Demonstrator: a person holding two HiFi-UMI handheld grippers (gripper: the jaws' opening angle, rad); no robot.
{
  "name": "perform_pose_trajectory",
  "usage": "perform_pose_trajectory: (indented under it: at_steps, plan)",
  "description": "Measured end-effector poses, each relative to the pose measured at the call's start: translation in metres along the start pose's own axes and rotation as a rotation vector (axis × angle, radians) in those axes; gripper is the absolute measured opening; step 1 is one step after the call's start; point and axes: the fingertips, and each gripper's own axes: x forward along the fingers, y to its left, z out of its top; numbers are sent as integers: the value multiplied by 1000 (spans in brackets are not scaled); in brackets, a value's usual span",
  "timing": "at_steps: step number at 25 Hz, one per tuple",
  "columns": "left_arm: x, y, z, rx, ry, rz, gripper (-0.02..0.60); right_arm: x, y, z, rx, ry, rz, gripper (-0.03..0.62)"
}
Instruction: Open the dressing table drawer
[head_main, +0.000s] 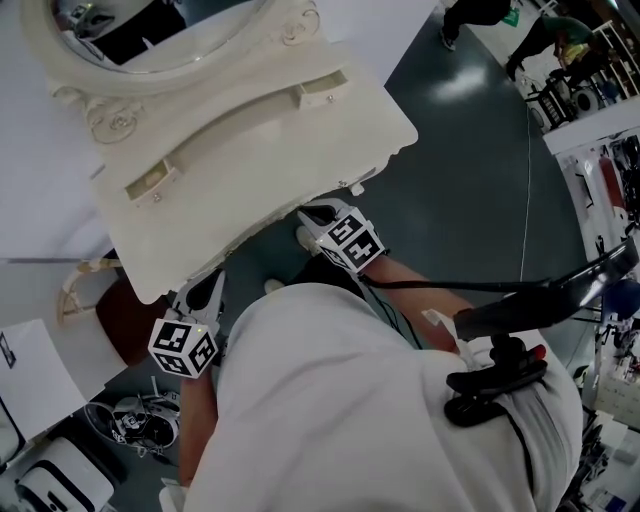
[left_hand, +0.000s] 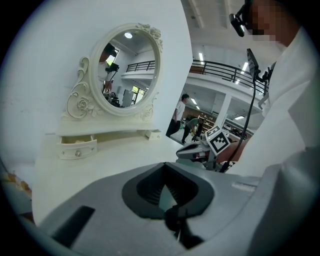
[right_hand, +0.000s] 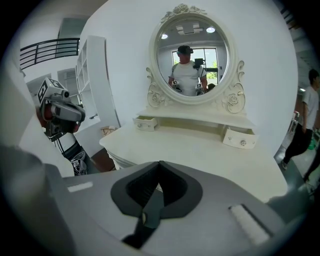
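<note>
A bending person (head_main: 550, 35) stands far off on the grey floor (head_main: 470, 190).

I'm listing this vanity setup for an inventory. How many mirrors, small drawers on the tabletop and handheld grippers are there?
mirror: 1
small drawers: 2
grippers: 2, the left gripper and the right gripper
Total: 5

Shirt (head_main: 350, 400): white, short-sleeved
Left gripper (head_main: 203, 295), right gripper (head_main: 318, 218): grey shells, black jaws
Marker cubes (head_main: 183, 347): black-and-white squares, behind jaws
Cable (head_main: 440, 287): black
</note>
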Motion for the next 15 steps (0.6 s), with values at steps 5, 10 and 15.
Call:
perform_pose_trajectory:
  at_steps: [5, 10, 15]
  plan:
    - [5, 1, 2, 4, 6, -5, 2, 0, -4, -1, 4, 5, -2, 0]
    - [11, 1, 5, 2, 12, -11, 2, 0, -10, -2, 7, 8, -6, -2]
    - [16, 2, 4, 3, 31, -17, 2, 1, -16, -4, 17, 16, -7, 0]
